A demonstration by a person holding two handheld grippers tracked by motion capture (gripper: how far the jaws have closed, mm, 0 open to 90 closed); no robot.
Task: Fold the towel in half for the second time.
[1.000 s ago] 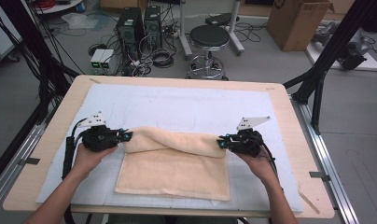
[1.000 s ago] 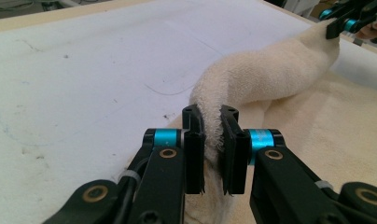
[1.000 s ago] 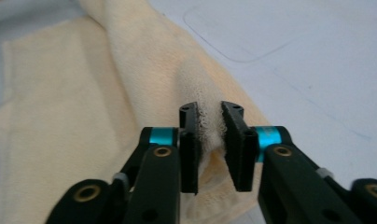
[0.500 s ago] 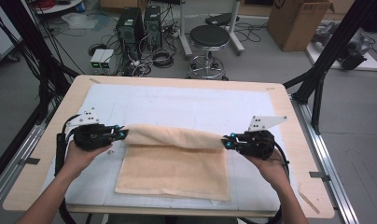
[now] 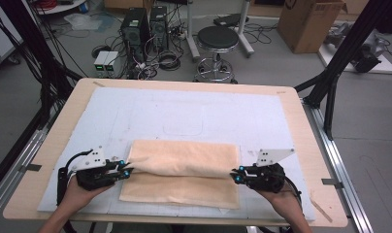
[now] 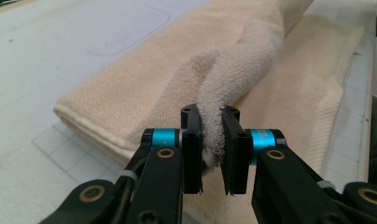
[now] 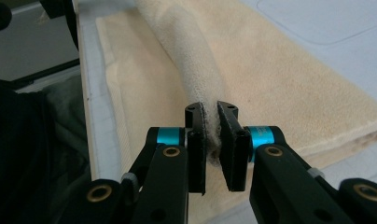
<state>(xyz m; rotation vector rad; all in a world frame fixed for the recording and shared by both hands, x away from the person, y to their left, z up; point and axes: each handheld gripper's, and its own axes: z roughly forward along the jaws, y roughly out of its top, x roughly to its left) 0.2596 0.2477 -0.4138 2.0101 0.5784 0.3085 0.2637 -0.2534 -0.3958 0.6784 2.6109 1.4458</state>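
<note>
Both grippers, left (image 6: 210, 151) and right (image 7: 211, 147), pinch 1 corner each of the beige terry towel (image 5: 184, 171); uneven pulling may skew the fold.

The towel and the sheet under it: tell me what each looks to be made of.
Towel: beige terry cloth, probably cotton; the left gripper view shows a fuzzy looped pile that bends softly between the jaws. Sheet: pale, smooth, matte mat, likely plastic or rubber, with faint printed grid lines. It lies on a wooden-looking tabletop with a light grain.

Left gripper (image 5: 127, 171) and right gripper (image 5: 236, 175) low, apparently level — jaws clamped.
</note>
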